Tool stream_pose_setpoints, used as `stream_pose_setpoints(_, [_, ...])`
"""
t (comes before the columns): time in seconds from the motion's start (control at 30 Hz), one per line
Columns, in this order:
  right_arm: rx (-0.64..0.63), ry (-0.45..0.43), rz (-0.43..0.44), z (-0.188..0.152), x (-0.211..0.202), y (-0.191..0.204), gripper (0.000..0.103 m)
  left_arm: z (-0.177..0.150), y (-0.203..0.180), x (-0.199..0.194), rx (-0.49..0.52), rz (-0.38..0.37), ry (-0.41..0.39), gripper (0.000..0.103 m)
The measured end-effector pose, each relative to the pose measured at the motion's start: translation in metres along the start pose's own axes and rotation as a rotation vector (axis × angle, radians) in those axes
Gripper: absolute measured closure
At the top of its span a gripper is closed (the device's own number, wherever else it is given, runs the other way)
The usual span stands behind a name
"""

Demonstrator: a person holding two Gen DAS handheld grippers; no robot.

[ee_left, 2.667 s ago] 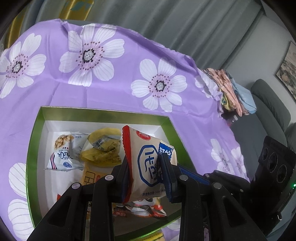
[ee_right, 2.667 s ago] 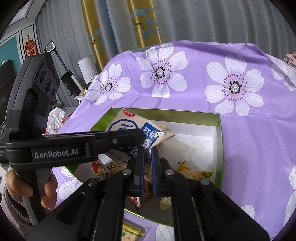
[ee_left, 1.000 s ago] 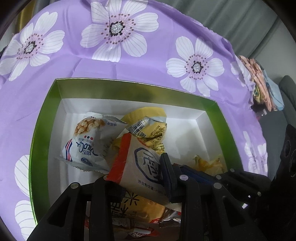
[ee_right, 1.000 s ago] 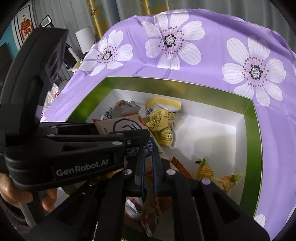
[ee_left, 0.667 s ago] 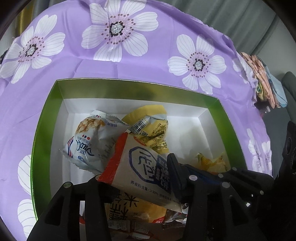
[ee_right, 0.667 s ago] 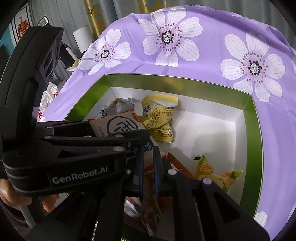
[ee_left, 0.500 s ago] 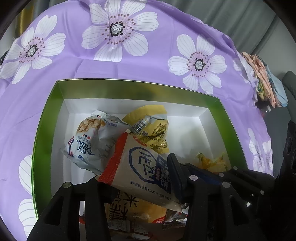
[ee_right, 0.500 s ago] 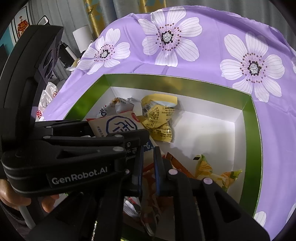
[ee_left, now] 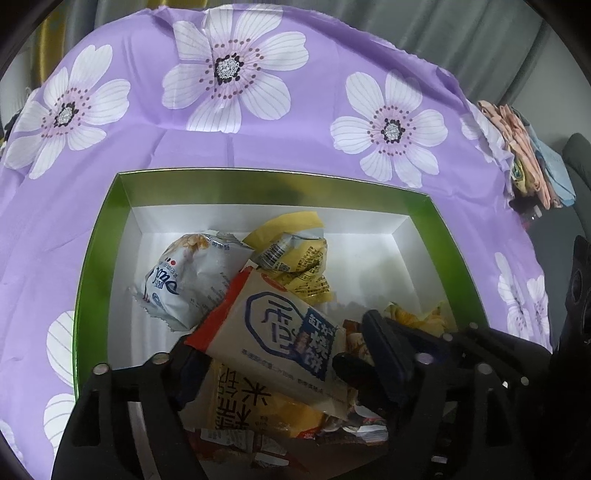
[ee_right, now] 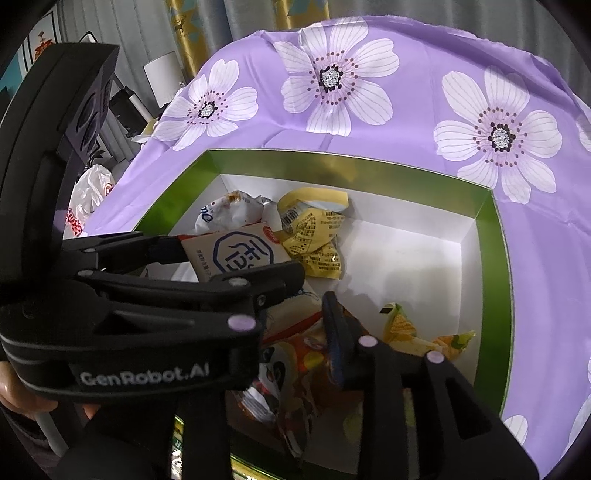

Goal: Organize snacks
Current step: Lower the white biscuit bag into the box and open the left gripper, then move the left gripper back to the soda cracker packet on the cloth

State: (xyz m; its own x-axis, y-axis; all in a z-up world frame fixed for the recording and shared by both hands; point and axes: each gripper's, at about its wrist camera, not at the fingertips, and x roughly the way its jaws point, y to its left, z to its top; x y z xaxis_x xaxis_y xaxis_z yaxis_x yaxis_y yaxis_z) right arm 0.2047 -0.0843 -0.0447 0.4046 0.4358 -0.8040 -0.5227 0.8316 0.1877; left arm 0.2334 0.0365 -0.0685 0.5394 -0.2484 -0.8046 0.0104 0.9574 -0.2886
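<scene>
Both grippers' jaws are opening: the cream snack packet (ee_left: 280,332) lies loose between the left gripper (ee_left: 280,354) pads, right gripper (ee_right: 306,314) alongside.

Home living room, floral tablecloth (ee_left: 295,147), curtains (ee_right: 229,22), grey sofa (ee_left: 580,155), folded laundry (ee_left: 532,155)

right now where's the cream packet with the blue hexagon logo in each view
Left wrist view: the cream packet lies low in the middle, inside the green box, between the opening jaws of the left gripper.
Right wrist view: the cream packet shows left of middle, behind the left gripper's fingers.
Shared landmark: the crumpled yellow packet just beyond it.
</scene>
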Motion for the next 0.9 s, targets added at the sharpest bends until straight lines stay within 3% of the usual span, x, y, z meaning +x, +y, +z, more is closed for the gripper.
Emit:
stream_pose_setpoints(0.1, [0.005,0.000,-0.011,-0.001,-0.002,-0.001,0.057,0.000,-0.003,-0.001,0.009,0.005,-0.004,0.024])
stream_pose_setpoints(0.4, [0.015,-0.011,-0.024,-0.001,-0.004,-0.005,0.053,-0.001,-0.005,-0.003,0.010,0.011,-0.010,0.019])
stream_pose_setpoints(0.5, [0.015,-0.015,-0.028,-0.001,-0.005,-0.006,0.048,0.000,-0.005,-0.004,0.009,0.012,-0.016,0.015])
stream_pose_setpoints(0.77, [0.033,-0.033,-0.048,-0.002,-0.013,-0.009,0.036,-0.002,-0.008,-0.011,0.021,0.029,-0.051,0.014])
stream_pose_setpoints(0.83, [0.036,-0.038,-0.051,-0.002,-0.016,-0.010,0.036,-0.002,-0.009,-0.013,0.020,0.034,-0.058,0.006])
stream_pose_setpoints(0.9, [0.036,-0.043,-0.057,-0.002,-0.018,-0.011,0.035,-0.002,-0.010,-0.016,0.021,0.034,-0.068,0.005])
